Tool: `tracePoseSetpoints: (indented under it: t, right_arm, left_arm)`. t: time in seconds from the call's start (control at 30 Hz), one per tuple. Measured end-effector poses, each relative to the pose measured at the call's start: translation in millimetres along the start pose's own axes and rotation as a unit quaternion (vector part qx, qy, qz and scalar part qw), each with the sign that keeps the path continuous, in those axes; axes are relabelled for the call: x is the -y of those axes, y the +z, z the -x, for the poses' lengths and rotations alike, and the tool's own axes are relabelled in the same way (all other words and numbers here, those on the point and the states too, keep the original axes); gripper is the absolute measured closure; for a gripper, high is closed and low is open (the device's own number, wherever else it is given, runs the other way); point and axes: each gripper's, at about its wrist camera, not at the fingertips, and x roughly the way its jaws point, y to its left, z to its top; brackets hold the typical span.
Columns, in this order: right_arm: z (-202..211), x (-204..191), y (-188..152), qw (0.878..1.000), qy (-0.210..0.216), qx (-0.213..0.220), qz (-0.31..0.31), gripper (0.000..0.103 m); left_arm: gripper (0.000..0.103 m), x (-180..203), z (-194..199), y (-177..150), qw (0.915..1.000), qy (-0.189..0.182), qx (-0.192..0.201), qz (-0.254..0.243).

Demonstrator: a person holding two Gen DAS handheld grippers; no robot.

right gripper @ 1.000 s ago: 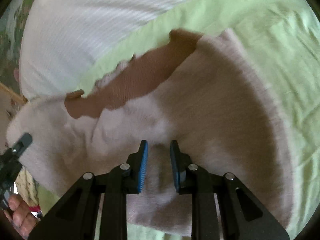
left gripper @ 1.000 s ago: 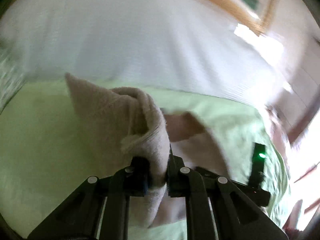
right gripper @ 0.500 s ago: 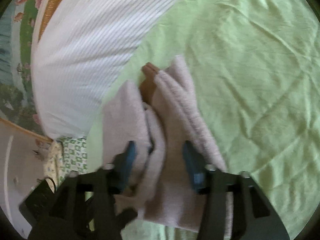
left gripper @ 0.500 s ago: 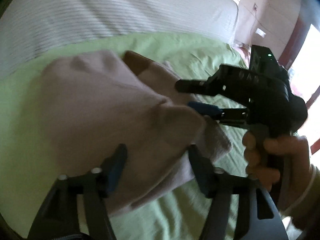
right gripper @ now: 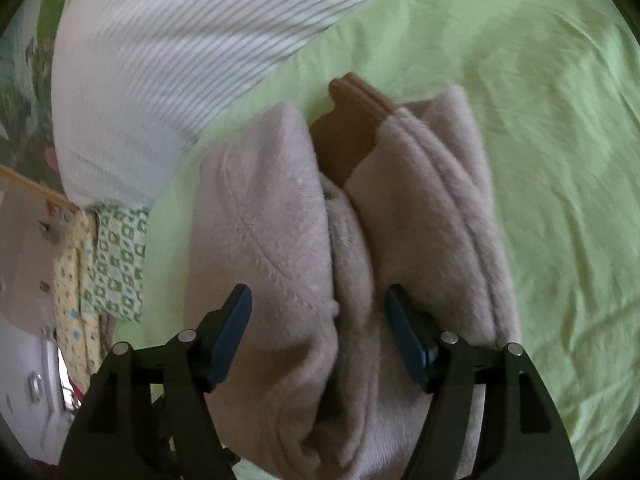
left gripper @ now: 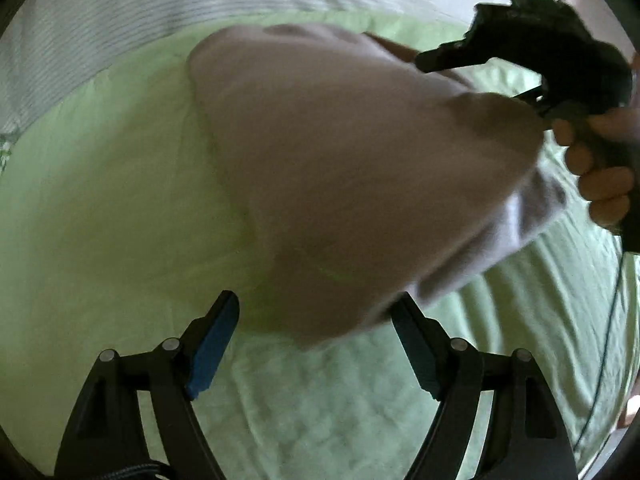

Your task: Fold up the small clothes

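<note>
A small beige fleece garment (left gripper: 352,168) with a brown cuff (right gripper: 352,128) lies folded in a bundle on the green bedsheet (left gripper: 100,208). My left gripper (left gripper: 316,320) hovers low at its near end with jaws opening wide; the garment's edge sits between the fingers but the pads do not press it. In the right wrist view the garment (right gripper: 320,248) shows as two thick folds. My right gripper (right gripper: 320,312) straddles the middle fold, jaws opening, pads apart from the cloth. The right gripper's black body (left gripper: 532,52) and a hand (left gripper: 600,168) show at the upper right.
A white striped pillow (right gripper: 168,72) lies along the far side of the bed. Patterned green and yellow cloths (right gripper: 108,264) hang past the bed's left edge. Green sheet (right gripper: 560,160) stretches to the right of the garment.
Both grippers let go of the garment and opened. The left gripper sank toward the bed. The garment went from lifted and spread to a folded bundle on the sheet.
</note>
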Motion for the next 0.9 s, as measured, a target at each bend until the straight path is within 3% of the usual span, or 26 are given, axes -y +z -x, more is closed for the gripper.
tracePoseSetpoints:
  t: [0.1,0.17,0.23,0.27,0.33,0.5,0.57,0.73,0.83,0.9]
  right_arm:
    - [-10.2,-11.9,4.2,0.999,-0.018,-0.019,0.031,0.033]
    - [-16.0,-17.4,2.3,0.998,-0.027,-0.029,0.048,0.049]
    - [-17.0,-23.8,0.3,0.997,-0.036,-0.028,0.062,0.078]
    - [-12.1,-27.4,0.4,0.997,-0.037,-0.016,0.069,0.08]
    - [5.9,-39.1,0.4,0.996,-0.019,0.019,0.082,0.083]
    - [71.3,-73.3,7.7,0.989,0.017,0.101,0.104,0.085]
    - [95.3,-70.2,5.7,0.987,0.008,0.127,0.097,0.085]
    - [79.1,-3.0,-12.8,0.992,-0.076,0.093,0.046,0.085]
    - [57.6,26.6,-24.3,0.992,-0.101,0.071,0.025,0.085]
    - [54.0,35.0,-27.5,0.992,-0.095,0.076,0.015,0.085]
  left_arm:
    - [0.024,-14.5,-7.0,4.1,0.9991,-0.006,-0.004,0.042]
    - [0.028,-20.3,-8.7,5.9,0.9985,-0.003,-0.003,0.055]
    - [0.04,-19.8,-8.2,5.4,0.9985,-0.013,-0.005,0.053]
    - [0.043,-18.2,-8.6,6.7,0.9987,-0.017,-0.004,0.048]
    - [0.055,-13.5,-6.0,6.8,0.9991,-0.022,-0.004,0.036]
    - [0.058,-6.0,2.0,10.7,0.9994,-0.027,0.001,0.022]
    - [0.058,-5.1,4.9,11.6,0.9994,-0.029,0.004,0.019]
    - [0.063,-3.2,-7.3,12.8,0.9991,-0.036,-0.011,0.018]
    - [0.063,-8.7,-8.2,12.4,0.9984,-0.046,-0.015,0.031]
    - [0.065,-14.5,-9.9,14.5,0.9974,-0.055,-0.021,0.041]
